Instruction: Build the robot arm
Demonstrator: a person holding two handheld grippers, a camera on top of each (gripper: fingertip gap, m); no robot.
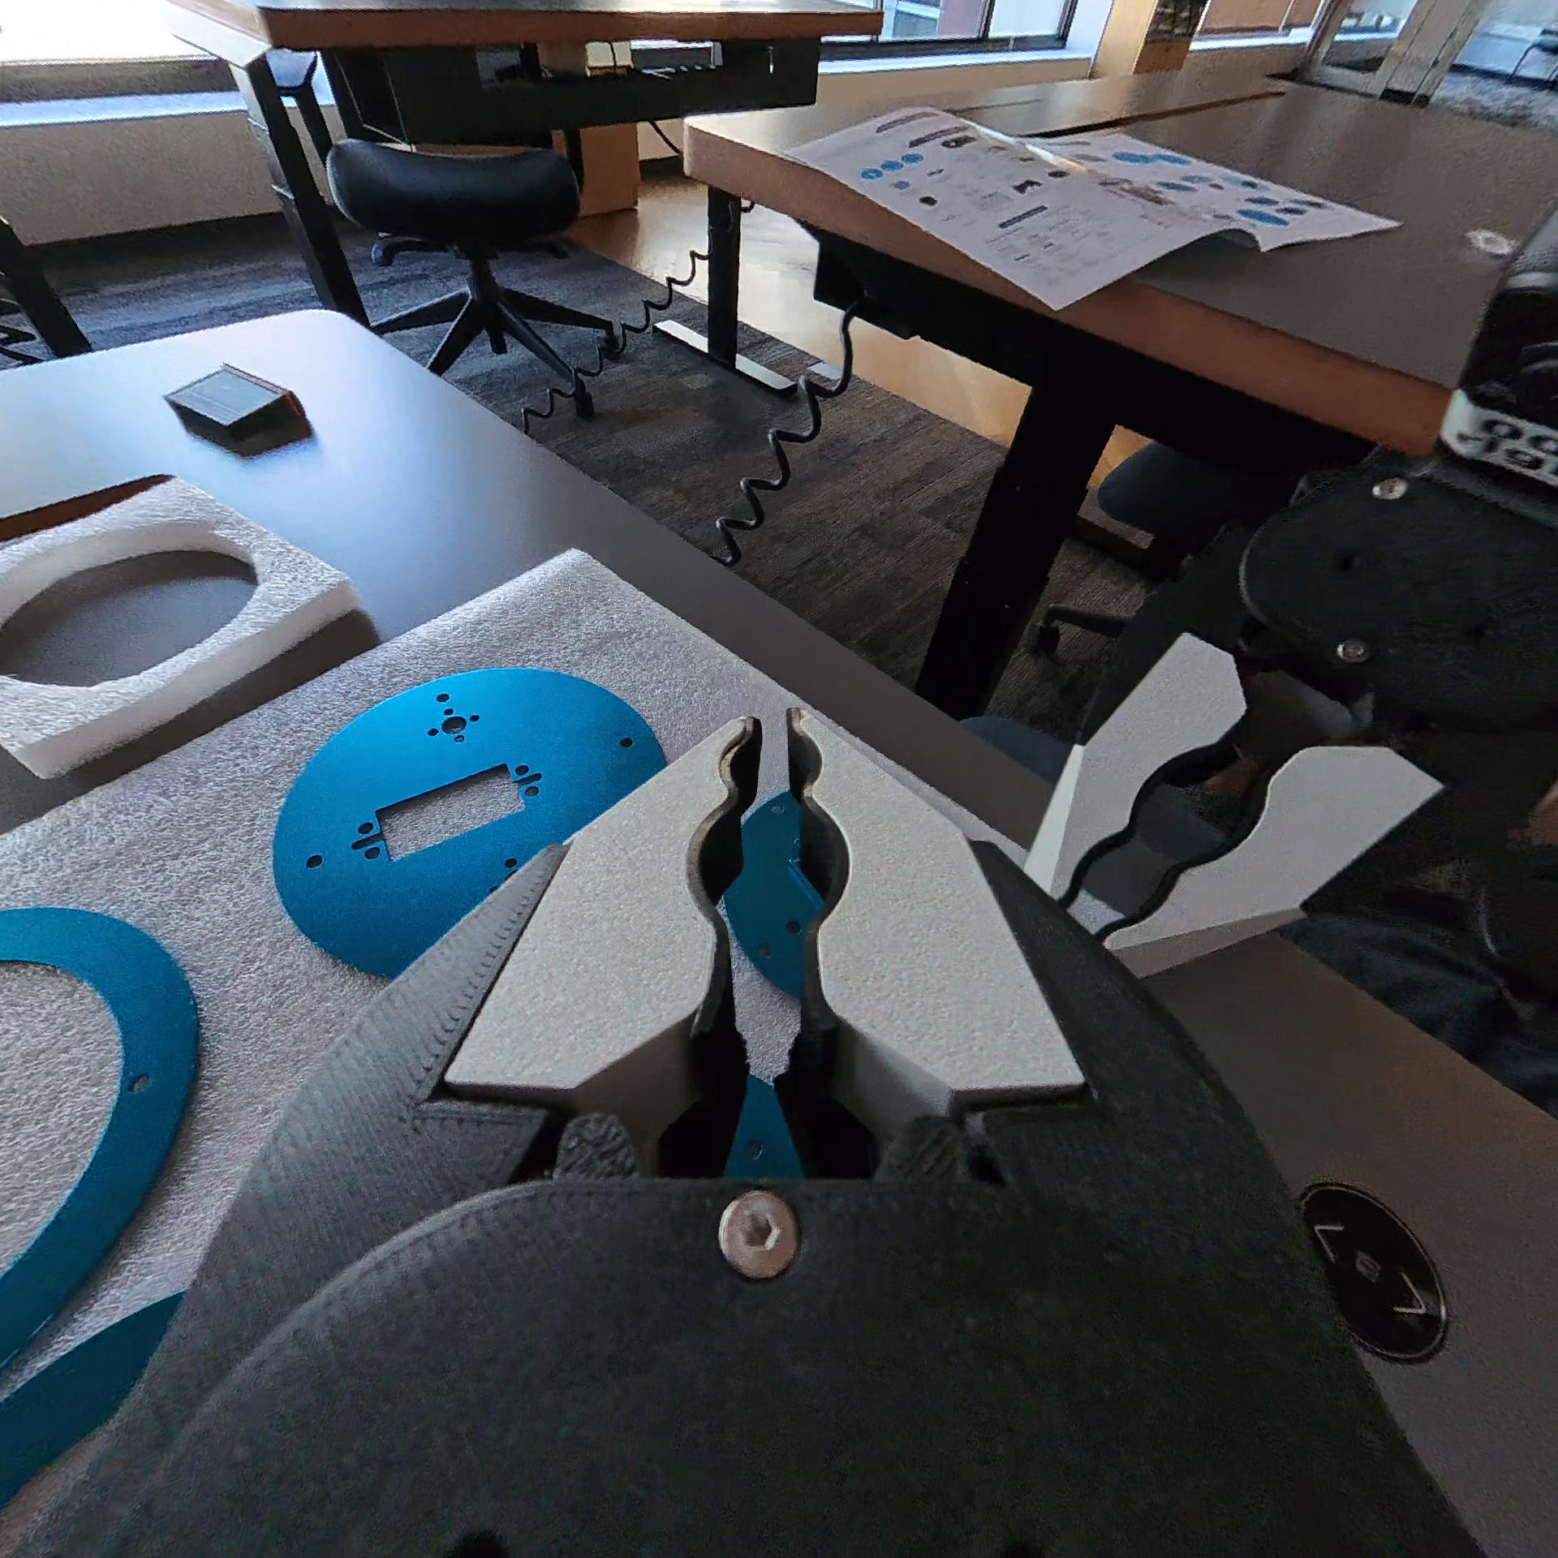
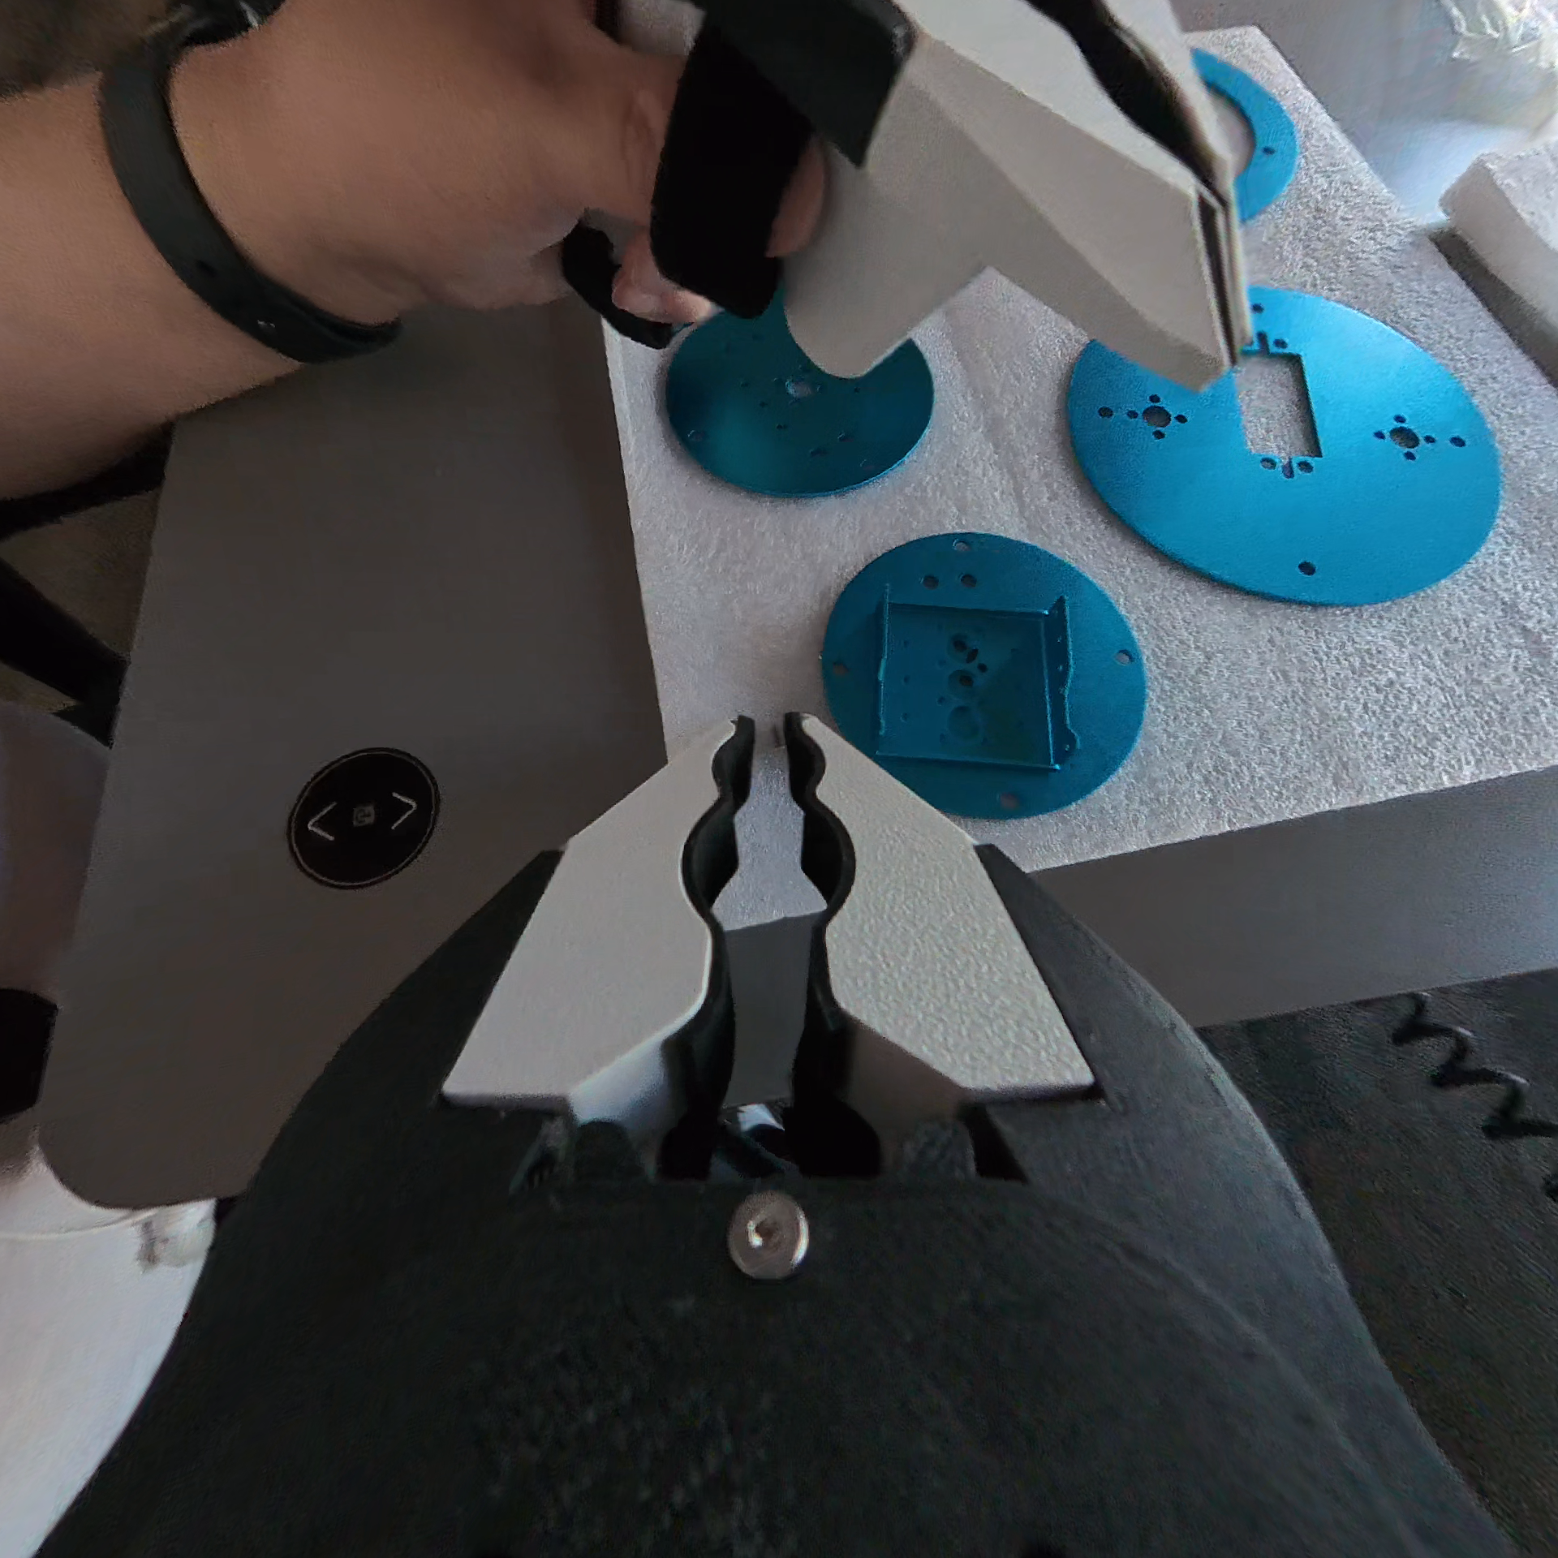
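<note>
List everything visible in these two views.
cutout disc: one, blue, foam sheet, below left gripper
holed disc: one, blue, foam sheet, near hand
bracket disc: one, blue, foam sheet, nearest right gripper
ring: one, blue, foam sheet
foam sheet: one, white, table
cutout foam block: one, white, table
box: one, black, table
table: one, grey
printed sheet: one, white, neighbouring desk
stool: one, black, floor
left gripper: white fingers, narrow gap, empty
right gripper: same
hand: one, holding left gripper
</note>
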